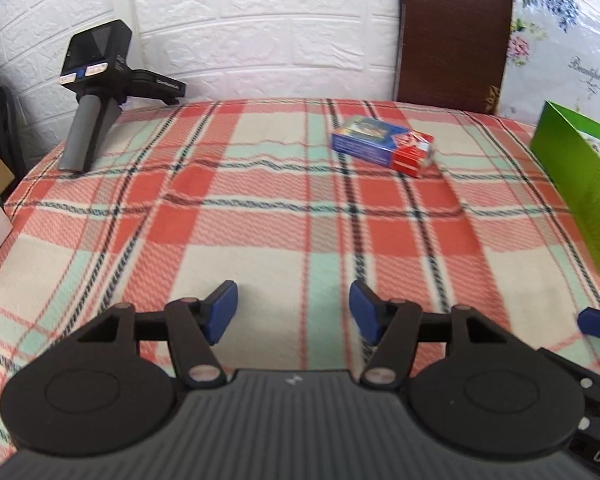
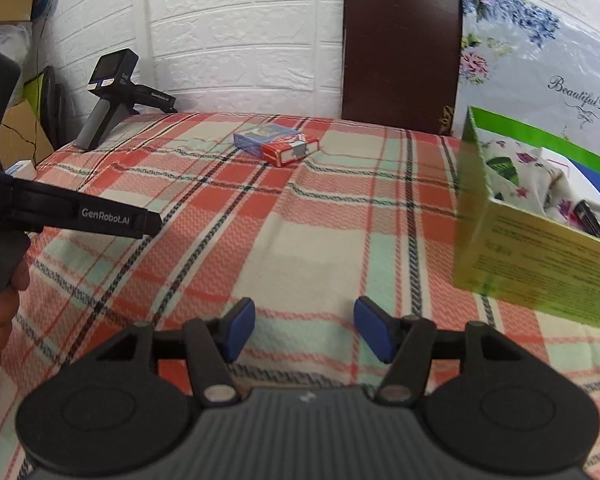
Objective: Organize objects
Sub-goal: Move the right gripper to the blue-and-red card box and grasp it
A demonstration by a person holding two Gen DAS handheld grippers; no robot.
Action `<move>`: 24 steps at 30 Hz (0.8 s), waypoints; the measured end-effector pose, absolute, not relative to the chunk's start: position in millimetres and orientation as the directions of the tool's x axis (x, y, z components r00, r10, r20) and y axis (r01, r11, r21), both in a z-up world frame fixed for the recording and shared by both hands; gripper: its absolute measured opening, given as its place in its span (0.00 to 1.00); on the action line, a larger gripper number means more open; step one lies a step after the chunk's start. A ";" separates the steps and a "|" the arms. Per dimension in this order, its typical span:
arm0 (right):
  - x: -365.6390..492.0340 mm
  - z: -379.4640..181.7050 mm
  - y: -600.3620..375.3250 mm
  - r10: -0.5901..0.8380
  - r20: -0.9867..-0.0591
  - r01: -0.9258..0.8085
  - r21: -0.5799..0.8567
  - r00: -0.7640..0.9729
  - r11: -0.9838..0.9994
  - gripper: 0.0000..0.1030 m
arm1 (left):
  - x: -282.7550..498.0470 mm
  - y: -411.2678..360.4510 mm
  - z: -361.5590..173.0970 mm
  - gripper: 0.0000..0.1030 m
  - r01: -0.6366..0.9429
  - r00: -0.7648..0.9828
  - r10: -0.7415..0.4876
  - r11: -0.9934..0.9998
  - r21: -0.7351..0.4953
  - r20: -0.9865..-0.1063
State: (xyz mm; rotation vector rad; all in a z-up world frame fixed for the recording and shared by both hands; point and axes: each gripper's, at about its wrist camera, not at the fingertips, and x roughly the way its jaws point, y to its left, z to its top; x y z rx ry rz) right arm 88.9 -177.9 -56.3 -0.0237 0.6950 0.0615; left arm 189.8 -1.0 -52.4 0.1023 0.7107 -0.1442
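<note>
A blue and red small box lies flat on the plaid cloth toward the far side; it also shows in the right wrist view. A green open box stands at the right with patterned items inside; its green wall shows in the left wrist view. My left gripper is open and empty, low over the near part of the cloth. My right gripper is open and empty, also near the front, left of the green box.
A spare black gripper device stands at the far left corner of the table. A dark brown chair back and a floral cushion stand behind the table. The left gripper's body reaches in at the left.
</note>
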 end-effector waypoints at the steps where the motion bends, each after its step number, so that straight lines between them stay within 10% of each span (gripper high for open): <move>1: 90.4 -57.1 -176.2 0.047 -0.635 -0.066 -0.007 0.771 0.998 0.57 | 191.7 0.6 -53.2 0.63 0.165 0.754 -0.097 0.985 0.045 -0.650; 24: 205.8 -64.6 -178.9 0.058 -0.596 -0.092 -0.027 0.801 0.995 0.86 | 208.5 25.5 -71.4 0.95 0.178 0.828 -0.182 0.982 -0.060 -0.530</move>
